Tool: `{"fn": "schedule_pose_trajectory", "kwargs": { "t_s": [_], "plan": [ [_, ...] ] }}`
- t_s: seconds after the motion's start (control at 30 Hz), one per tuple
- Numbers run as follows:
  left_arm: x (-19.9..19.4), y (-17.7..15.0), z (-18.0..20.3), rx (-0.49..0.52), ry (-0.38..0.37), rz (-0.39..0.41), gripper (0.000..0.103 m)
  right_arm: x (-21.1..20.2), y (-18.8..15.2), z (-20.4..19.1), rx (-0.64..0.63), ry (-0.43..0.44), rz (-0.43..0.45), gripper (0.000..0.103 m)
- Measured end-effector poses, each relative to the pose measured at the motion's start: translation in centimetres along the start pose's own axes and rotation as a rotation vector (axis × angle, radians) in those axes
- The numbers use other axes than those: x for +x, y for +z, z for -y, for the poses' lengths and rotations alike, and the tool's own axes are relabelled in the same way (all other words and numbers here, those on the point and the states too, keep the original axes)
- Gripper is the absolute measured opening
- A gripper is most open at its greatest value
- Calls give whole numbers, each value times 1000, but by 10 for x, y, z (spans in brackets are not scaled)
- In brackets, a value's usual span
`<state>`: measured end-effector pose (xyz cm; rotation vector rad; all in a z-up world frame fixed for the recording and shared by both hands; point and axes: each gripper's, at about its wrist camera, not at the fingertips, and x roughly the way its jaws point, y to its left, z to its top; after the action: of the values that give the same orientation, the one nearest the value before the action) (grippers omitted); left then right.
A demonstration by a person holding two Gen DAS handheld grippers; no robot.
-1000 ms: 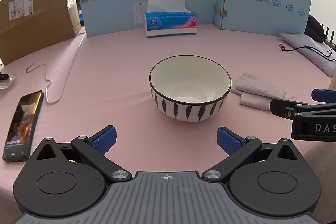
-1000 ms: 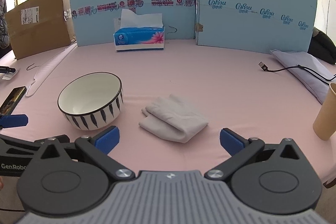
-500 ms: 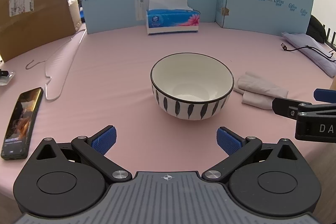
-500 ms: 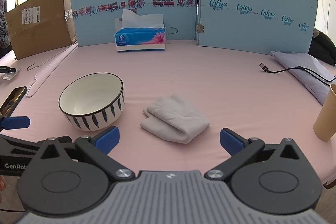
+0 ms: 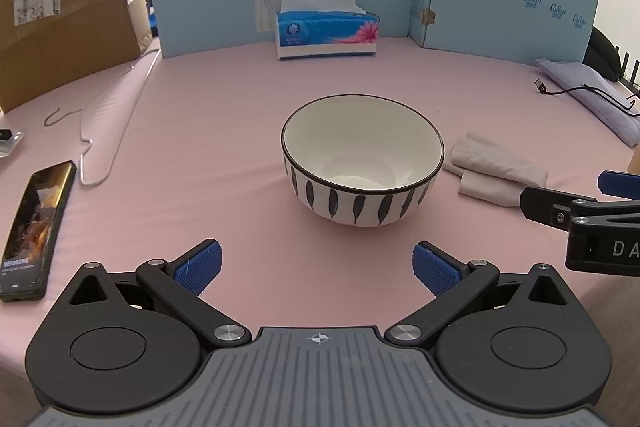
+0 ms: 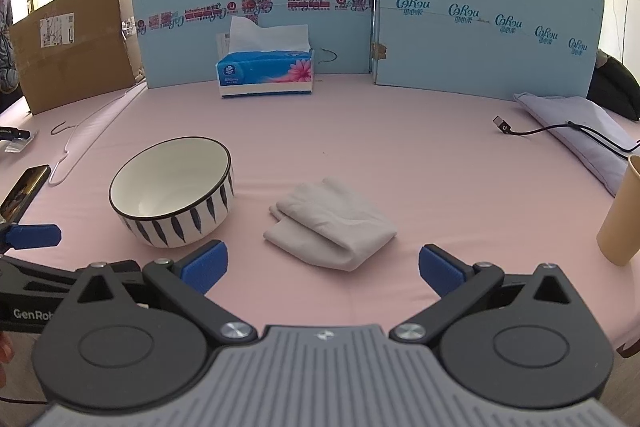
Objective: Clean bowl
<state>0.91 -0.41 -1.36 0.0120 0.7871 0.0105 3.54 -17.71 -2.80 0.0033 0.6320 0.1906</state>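
A white bowl with a dark rim and black feather marks stands upright on the pink table, also seen in the right wrist view as the bowl. A folded grey cloth lies just right of it; the left wrist view shows the cloth too. My left gripper hangs open a short way in front of the bowl, nothing between its blue pads. My right gripper is open just in front of the cloth, empty.
A tissue box stands at the back before blue foam boards. A phone and a wire hanger lie left, by a cardboard box. A paper cup, a cable and a lilac pouch lie right.
Both grippers have crept slightly forward, the left toward the bowl and the right toward the cloth. Jaws stay open; bowl and cloth have not moved.
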Motion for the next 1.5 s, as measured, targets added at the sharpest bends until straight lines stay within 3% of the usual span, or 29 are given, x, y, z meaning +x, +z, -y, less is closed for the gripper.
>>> {"fn": "schedule_pose_trajectory", "kwargs": {
  "t_s": [1.5],
  "plan": [
    [1,2,-1,-2,1,-6,103,2,-4,2,-2,12,0,103]
  ]
}}
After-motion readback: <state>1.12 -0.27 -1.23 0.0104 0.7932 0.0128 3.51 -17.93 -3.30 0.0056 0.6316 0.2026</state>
